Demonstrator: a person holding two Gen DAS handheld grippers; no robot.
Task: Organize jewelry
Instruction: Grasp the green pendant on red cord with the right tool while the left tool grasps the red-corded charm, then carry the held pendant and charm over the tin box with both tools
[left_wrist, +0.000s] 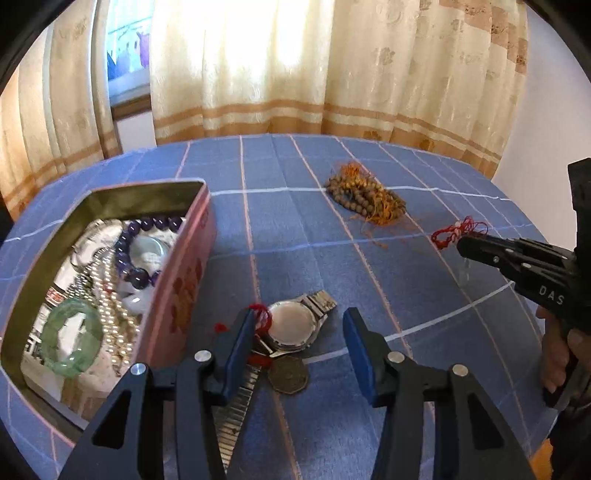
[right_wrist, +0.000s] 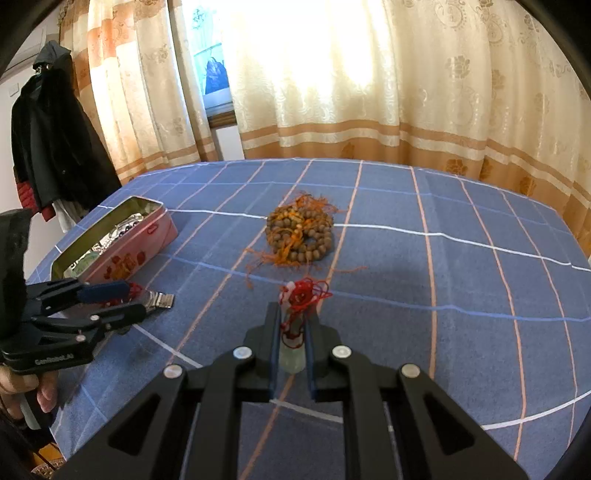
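A silver wristwatch (left_wrist: 291, 325) lies on the blue checked cloth beside a pink tin (left_wrist: 177, 295). My left gripper (left_wrist: 299, 325) stands open astride the watch; its left pad is by a red cord at the watch's edge, and its right pad is apart from it. A brown coin (left_wrist: 288, 374) lies just below the watch. The tin holds a green bangle (left_wrist: 72, 343), a purple bead bracelet (left_wrist: 127, 251) and pearls (left_wrist: 110, 306). My right gripper (right_wrist: 294, 314) is shut on a pale pendant (right_wrist: 291, 354) with a tangled red cord (right_wrist: 301, 295). A coil of wooden beads (right_wrist: 299, 236) lies beyond it.
Cream and tan curtains (right_wrist: 332, 110) hang behind the round table, whose far edge (right_wrist: 295, 159) curves across the view. A dark coat (right_wrist: 51, 140) hangs at the far left. A hand (left_wrist: 554, 354) grips the right tool's handle.
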